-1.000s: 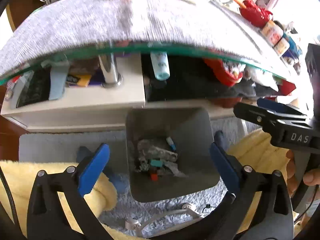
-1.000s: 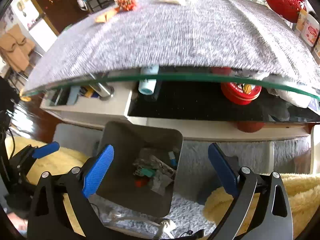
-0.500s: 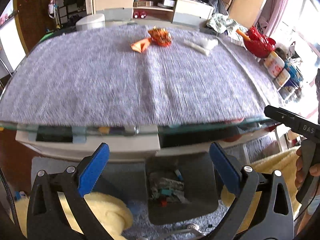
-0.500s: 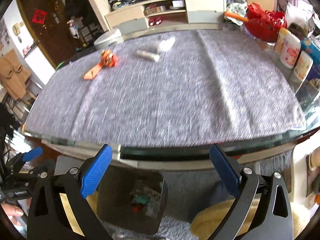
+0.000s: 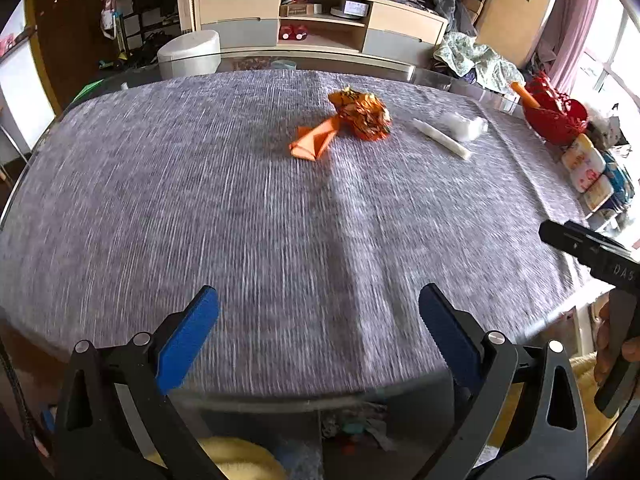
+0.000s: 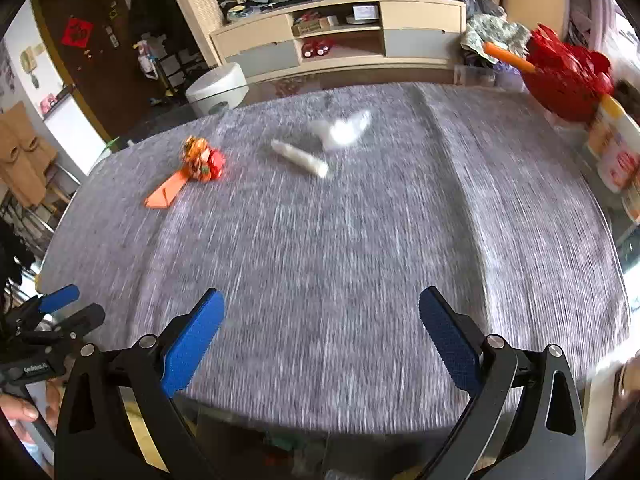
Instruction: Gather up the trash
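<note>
On the grey cloth of the table [image 5: 200, 208] far side lie a crumpled orange wrapper [image 5: 360, 112] [image 6: 202, 158], a flat orange scrap [image 5: 314, 140] [image 6: 166, 192], a white roll [image 5: 440, 138] [image 6: 300, 158] and a crumpled white tissue [image 5: 466, 124] [image 6: 344, 130]. My left gripper [image 5: 318, 320] is open and empty above the table's near edge. My right gripper [image 6: 320, 324] is also open and empty, over the near cloth. Through the glass edge the trash bin's contents [image 5: 356, 426] show dimly below.
A red basket [image 5: 554, 114] [image 6: 568, 76] and several tubs [image 5: 584, 164] crowd the table's right edge. A white stool [image 5: 188, 54] and a low cabinet [image 5: 320, 20] stand beyond the table. A yellow cushion [image 5: 236, 458] lies below by the bin.
Both grippers have risen from over the bin beside the table to above the tabletop. The view tilted up, so the trash on the far cloth now shows; both stay open.
</note>
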